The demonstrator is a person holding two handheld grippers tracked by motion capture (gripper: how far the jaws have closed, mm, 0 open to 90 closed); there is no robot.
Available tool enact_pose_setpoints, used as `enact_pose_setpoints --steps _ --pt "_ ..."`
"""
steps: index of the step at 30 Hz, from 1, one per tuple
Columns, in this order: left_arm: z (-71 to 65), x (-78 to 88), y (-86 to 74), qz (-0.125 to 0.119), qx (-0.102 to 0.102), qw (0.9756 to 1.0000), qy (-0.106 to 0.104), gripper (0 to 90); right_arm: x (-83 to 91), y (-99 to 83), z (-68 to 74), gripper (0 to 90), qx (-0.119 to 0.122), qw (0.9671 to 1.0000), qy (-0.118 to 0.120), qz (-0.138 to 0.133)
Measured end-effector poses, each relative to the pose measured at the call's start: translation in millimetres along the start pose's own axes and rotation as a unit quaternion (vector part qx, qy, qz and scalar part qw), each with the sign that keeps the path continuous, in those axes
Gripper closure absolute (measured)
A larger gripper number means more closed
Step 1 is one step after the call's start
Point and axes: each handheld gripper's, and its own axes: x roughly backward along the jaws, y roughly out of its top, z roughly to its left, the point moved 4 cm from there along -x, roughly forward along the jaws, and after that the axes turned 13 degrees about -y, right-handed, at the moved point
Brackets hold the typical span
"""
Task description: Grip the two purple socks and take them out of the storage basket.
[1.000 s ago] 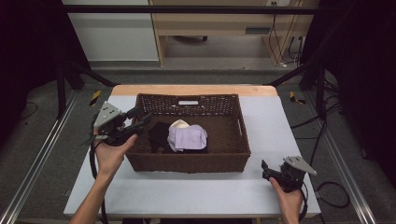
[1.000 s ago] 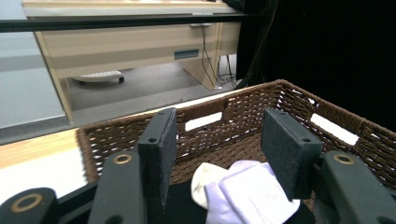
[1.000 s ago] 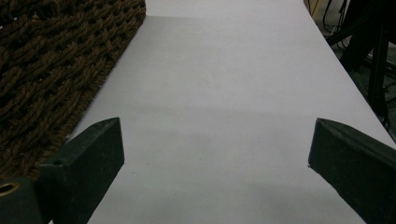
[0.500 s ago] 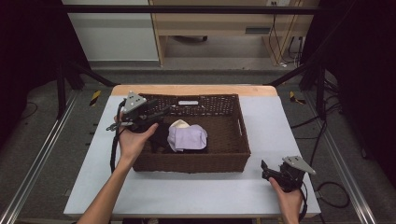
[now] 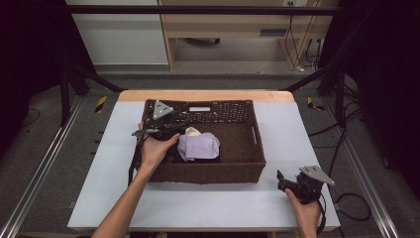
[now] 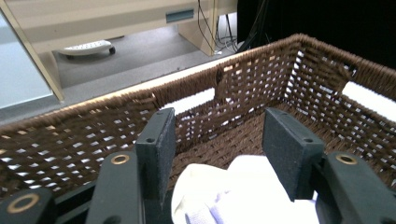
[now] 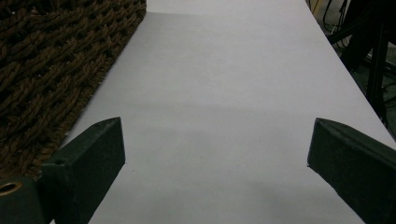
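The left gripper (image 5: 171, 124) hangs inside the wicker basket (image 5: 257, 148) at its left end, and the hand (image 5: 156, 148) holding it covers whatever dark stuff lies beneath, so I can't make out what that is. Its jaws stand apart; in the left gripper view the pale folded cloth (image 6: 238, 191) sits low between them, cut off by the bottom edge, and I can't tell for certain whether the pads touch it, though they don't seem to press. From above, the lilac cloth (image 5: 199, 147) lies in the middle of the basket with a cream piece (image 5: 192, 131) poking out behind it. A second ago that gripper was outside the basket's left wall; now it has come in over the rim and down. The right gripper (image 5: 289, 182) rests on the white table (image 5: 208, 203) near the basket's right front corner, jaws wide apart on nothing, unmoved.
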Motion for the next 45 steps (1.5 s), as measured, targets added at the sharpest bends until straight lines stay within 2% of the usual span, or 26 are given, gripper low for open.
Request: enact_pose_setpoints --steps 1,2,3,5,8,10,12,17,20,24,28,31,32,33,34,35,38,39,40,41,42,45 --pt "-1.1 -6.3 -5.0 0.01 0.002 0.9999 -0.003 44.7 -0.2 -0.1 0.0 4.5 0.001 1.0 0.001 0.0" --pt "-1.1 -6.3 -5.0 0.01 0.002 0.9999 -0.003 44.7 -0.2 -0.1 0.0 4.5 0.001 1.0 0.001 0.0" --pt "-2.0 -11.4 -9.8 0.022 0.0 0.9998 -0.001 44.9 0.1 0.0 0.2 4.5 0.0 1.0 0.0 -0.001" --pt "-2.9 -14.6 -13.3 0.031 -0.004 0.9995 -0.005 46.0 0.1 0.0 0.2 4.5 0.0 1.0 0.0 -0.001" --pt "-4.2 -17.6 -15.9 0.027 0.003 0.9995 -0.012 47.5 -0.2 -0.1 0.0 4.6 0.002 1.0 0.0 0.0" --pt "-5.4 -19.9 -18.6 0.036 0.004 0.9992 -0.016 47.7 -0.2 -0.1 0.1 4.6 0.002 1.0 0.0 0.0" --pt "-7.5 -23.0 -23.2 0.059 -0.007 0.9981 -0.013 48.8 -0.2 -0.1 0.0 4.6 0.003 1.0 0.0 0.001" --pt "-10.8 -28.3 -30.2 0.078 -0.011 0.9967 -0.022 51.1 -0.1 -0.1 0.5 4.7 0.003 1.0 -0.001 0.001" --pt "-10.7 -31.7 -34.3 0.099 -0.014 0.9948 -0.014 51.9 0.1 -0.1 0.6 4.7 0.003 1.0 -0.001 0.001" --pt "-8.9 -33.3 -36.6 0.109 -0.01 0.994 -0.007 50.7 0.1 -0.1 0.5 4.6 0.004 1.0 -0.001 0.001" --pt "-5.4 -36.6 -42.0 0.134 -0.009 0.991 0.003 48.4 0.1 0.0 0.3 4.7 0.003 1.0 -0.001 -0.001" --pt "-5.1 -39.3 -44.5 0.149 -0.007 0.9888 -0.002 48.2 0.2 0.0 0.3 4.7 0.003 1.0 -0.002 0.0" --pt "-5.1 -39.3 -44.5 0.149 -0.007 0.9888 -0.002 48.3 0.2 0.0 0.3 4.7 0.003 1.0 -0.002 0.0" --pt "-5.4 -41.3 -46.0 0.161 -0.007 0.987 -0.003 48.5 0.0 0.0 0.1 4.7 0.003 1.0 -0.002 0.0" --pt "-5.4 -41.3 -46.0 0.161 -0.007 0.987 -0.003 48.5 0.0 0.0 0.1 4.7 0.003 1.0 -0.002 0.0" --pt "-5.6 -43.4 -47.9 0.173 -0.007 0.9849 -0.005 48.5 0.0 0.0 0.1 4.7 0.003 1.0 -0.002 0.001" --pt "-6.2 -46.8 -50.5 0.19 -0.009 0.9816 -0.01 48.4 0.0 0.0 0.1 4.7 0.004 1.0 -0.002 0.001" --pt "-6.2 -47.9 -51.4 0.196 -0.008 0.9806 -0.01 49.8 0.1 0.0 0.2 4.7 0.003 1.0 -0.002 0.001" --pt "-6.2 -47.9 -51.4 0.196 -0.008 0.9806 -0.01 51.8 0.1 0.0 0.2 4.7 0.003 1.0 -0.002 0.001" --pt "-5.8 -48.9 -52.8 0.206 -0.002 0.9786 -0.011 54.4 0.1 -0.1 0.2 4.7 0.004 1.0 -0.001 0.001" --pt "-5.6 -49.1 -53.1 0.208 0.002 0.9779 -0.013 57.4 0.1 0.0 0.3 4.7 0.003 1.0 -0.001 0.001" --pt "-5.7 -48.6 -53.2 0.21 0.01 0.9775 -0.018 69.1 0.2 0.0 0.3 4.7 0.002 1.0 -0.001 -0.001"
